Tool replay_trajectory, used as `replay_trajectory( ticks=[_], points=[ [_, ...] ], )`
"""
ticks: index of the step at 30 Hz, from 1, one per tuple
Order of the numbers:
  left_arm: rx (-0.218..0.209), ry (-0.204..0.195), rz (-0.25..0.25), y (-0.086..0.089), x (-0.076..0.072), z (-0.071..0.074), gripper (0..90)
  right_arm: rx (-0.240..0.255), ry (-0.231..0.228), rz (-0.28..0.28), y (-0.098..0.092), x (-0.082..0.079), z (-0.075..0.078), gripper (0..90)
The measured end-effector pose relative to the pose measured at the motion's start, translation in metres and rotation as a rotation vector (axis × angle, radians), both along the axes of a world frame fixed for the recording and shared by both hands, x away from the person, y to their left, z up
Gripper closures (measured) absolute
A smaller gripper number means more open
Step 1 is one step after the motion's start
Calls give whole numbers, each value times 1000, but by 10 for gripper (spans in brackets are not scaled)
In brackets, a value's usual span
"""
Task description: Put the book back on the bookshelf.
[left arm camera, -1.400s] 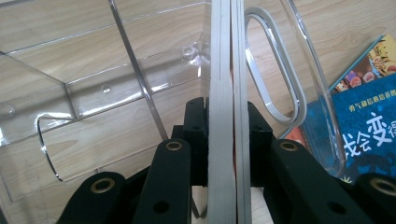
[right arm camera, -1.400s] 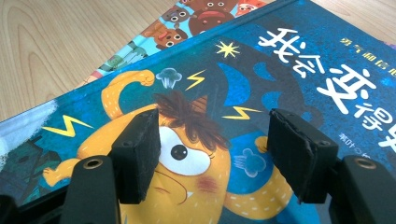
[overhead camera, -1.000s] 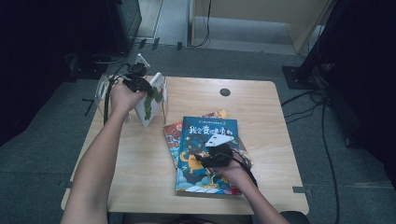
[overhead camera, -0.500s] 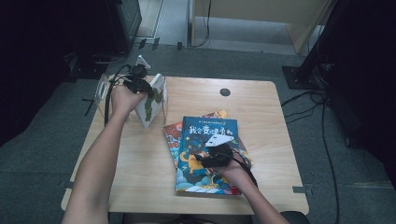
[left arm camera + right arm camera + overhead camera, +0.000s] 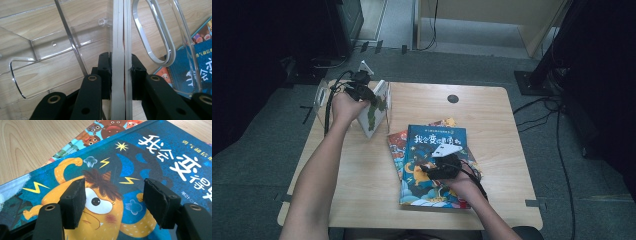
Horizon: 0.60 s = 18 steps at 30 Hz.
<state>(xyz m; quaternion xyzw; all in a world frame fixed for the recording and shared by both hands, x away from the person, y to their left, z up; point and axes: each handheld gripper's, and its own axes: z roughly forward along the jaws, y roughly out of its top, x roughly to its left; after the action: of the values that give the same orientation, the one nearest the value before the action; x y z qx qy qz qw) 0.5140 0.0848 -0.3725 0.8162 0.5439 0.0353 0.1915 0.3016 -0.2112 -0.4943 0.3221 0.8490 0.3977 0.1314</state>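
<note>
- Far left of the wooden table [image 5: 362, 190]: the left gripper [image 5: 119, 72] has its jaws clamped on the top edge of an upright thin book [image 5: 374, 107], standing in a clear plastic rack [image 5: 50, 47].
- To do this well, keep the book vertical and lower it straight between the rack's dividers.
- Near right: the right gripper [image 5: 113, 202] hovers with jaws wide apart and empty above the blue picture book [image 5: 434, 165], which tops a flat stack.
</note>
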Motion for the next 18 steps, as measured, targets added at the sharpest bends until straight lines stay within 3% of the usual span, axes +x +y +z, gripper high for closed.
replay_trajectory(
  ticks=[9,16,18],
  points=[
    [-1,14,-1,1,0,-5,760,2,1,-1,0,0,0,350],
    [-19,-10,0,2,-1,-2,748,1,1,-1,0,0,0,350],
    [-37,-26,1,3,-1,1,703,1,1,-1,0,0,0,350]
  ],
)
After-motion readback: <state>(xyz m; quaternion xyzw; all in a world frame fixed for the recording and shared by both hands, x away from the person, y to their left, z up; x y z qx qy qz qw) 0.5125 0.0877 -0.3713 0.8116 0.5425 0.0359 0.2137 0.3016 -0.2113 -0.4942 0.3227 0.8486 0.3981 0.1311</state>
